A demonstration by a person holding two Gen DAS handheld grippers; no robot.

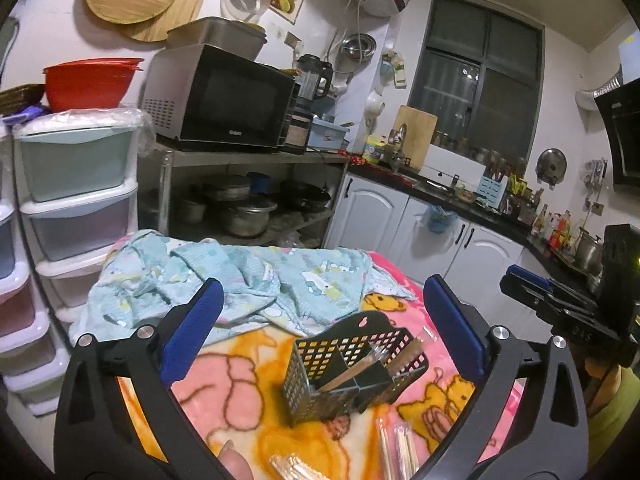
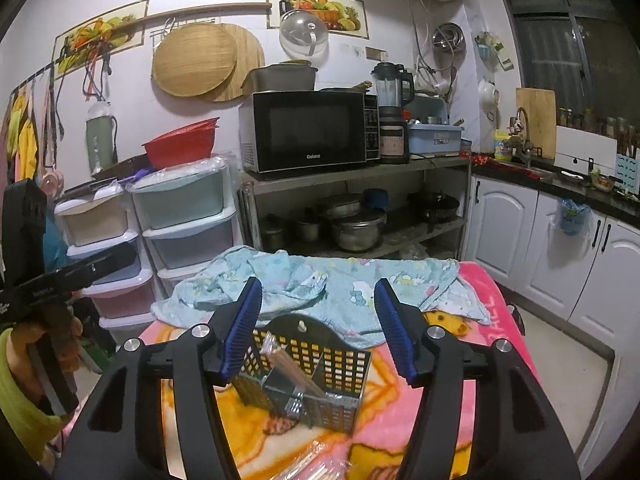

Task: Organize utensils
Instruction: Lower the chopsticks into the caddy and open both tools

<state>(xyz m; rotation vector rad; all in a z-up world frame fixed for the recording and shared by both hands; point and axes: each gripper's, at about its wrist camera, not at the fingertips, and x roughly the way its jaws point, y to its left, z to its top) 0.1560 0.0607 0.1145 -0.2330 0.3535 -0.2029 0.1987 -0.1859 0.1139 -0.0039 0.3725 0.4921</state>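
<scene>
A black perforated utensil holder (image 1: 352, 368) stands on a pink cartoon blanket (image 1: 224, 396). Wrapped chopsticks (image 1: 360, 368) lean inside it. In the right wrist view the holder (image 2: 320, 376) has wrapped chopsticks (image 2: 288, 368) in its left compartment and metal utensils (image 2: 294, 404) in the front one. More wrapped utensils (image 1: 396, 452) lie on the blanket in front of the holder. My left gripper (image 1: 320, 320) is open and empty above and in front of the holder. My right gripper (image 2: 318, 324) is open and empty, just above the holder. The right gripper also shows at the right edge of the left wrist view (image 1: 560, 300).
A crumpled light-blue cloth (image 1: 240, 284) lies on the far part of the blanket. Stacked plastic drawers (image 2: 188, 224) stand at the left. A metal shelf (image 2: 360, 172) with a microwave and pots stands behind. White cabinets (image 2: 560, 248) run along the right.
</scene>
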